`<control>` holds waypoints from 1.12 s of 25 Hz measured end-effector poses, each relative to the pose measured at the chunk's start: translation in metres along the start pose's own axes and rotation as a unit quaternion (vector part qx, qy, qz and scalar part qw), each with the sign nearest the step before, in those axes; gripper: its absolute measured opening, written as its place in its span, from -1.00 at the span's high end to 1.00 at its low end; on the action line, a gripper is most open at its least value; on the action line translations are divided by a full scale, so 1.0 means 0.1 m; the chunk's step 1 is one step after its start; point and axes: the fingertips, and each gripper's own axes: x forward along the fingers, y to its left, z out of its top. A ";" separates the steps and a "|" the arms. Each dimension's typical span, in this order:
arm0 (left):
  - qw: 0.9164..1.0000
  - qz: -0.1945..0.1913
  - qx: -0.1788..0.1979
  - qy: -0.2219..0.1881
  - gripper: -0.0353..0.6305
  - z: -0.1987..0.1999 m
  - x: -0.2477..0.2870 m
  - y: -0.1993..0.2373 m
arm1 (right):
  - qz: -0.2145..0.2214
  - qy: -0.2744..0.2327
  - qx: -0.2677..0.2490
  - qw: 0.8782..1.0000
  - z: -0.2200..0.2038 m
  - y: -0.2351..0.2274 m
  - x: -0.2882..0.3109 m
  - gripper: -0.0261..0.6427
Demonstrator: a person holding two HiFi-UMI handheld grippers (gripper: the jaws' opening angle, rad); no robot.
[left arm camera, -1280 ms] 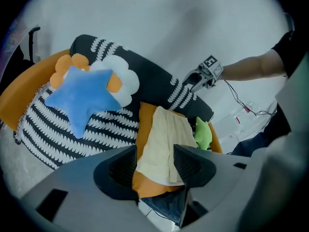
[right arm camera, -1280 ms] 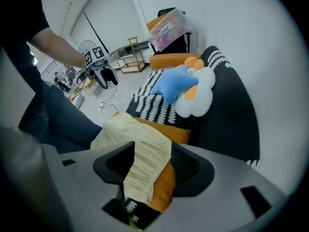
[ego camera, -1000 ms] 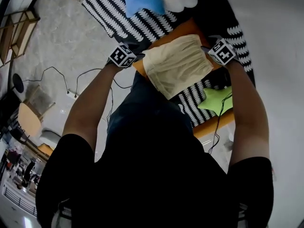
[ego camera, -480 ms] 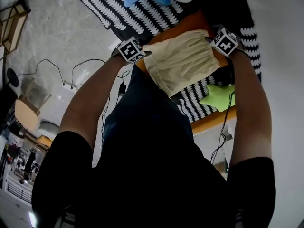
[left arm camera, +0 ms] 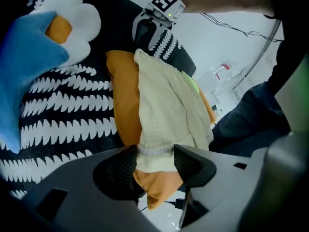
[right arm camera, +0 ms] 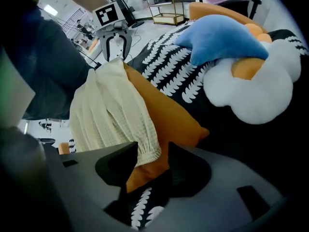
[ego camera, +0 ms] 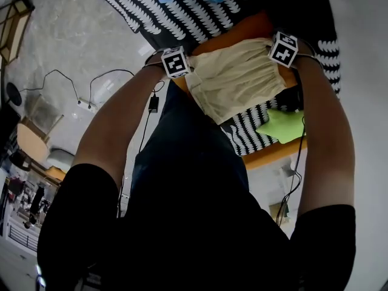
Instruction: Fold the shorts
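Cream shorts (ego camera: 236,80) hang stretched between my two grippers over an orange cushion (ego camera: 254,28). My left gripper (ego camera: 189,71) grips one corner, and its own view shows the hem (left arm camera: 155,151) pinched between the jaws of the left gripper (left arm camera: 155,154). My right gripper (ego camera: 276,56) holds the other corner. In the right gripper view its jaws are closing, with the gathered edge of the shorts (right arm camera: 145,151) between the tips of the right gripper (right arm camera: 152,153) and the cushion (right arm camera: 164,115) just underneath. The cloth (left arm camera: 164,105) lies along the cushion (left arm camera: 123,100).
A black-and-white patterned cover (ego camera: 182,17) lies under the cushion. A blue and white plush pillow (right arm camera: 231,47) sits just beyond. A green star pillow (ego camera: 282,126) lies near the cover's edge. Cables (ego camera: 97,83) run over the floor on the left. The person's dark trousers fill the foreground.
Both grippers have come down with the shorts, which have sunk from held in the air onto the orange cushion. The marker cubes have rolled.
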 end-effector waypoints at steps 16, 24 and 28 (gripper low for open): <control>0.999 0.046 0.018 -0.008 0.79 -0.16 -0.24 -0.11 | -0.023 0.061 -0.075 0.995 -0.14 -0.09 -0.01 0.83; 0.992 0.125 -0.010 -0.025 0.81 -0.29 -0.60 0.07 | -0.118 0.020 -0.094 0.988 0.03 -0.32 -0.31 0.83; 0.988 0.150 0.002 -0.033 0.81 -0.33 -0.88 -0.05 | -0.164 -0.004 -0.102 0.981 0.18 -0.28 -0.65 0.83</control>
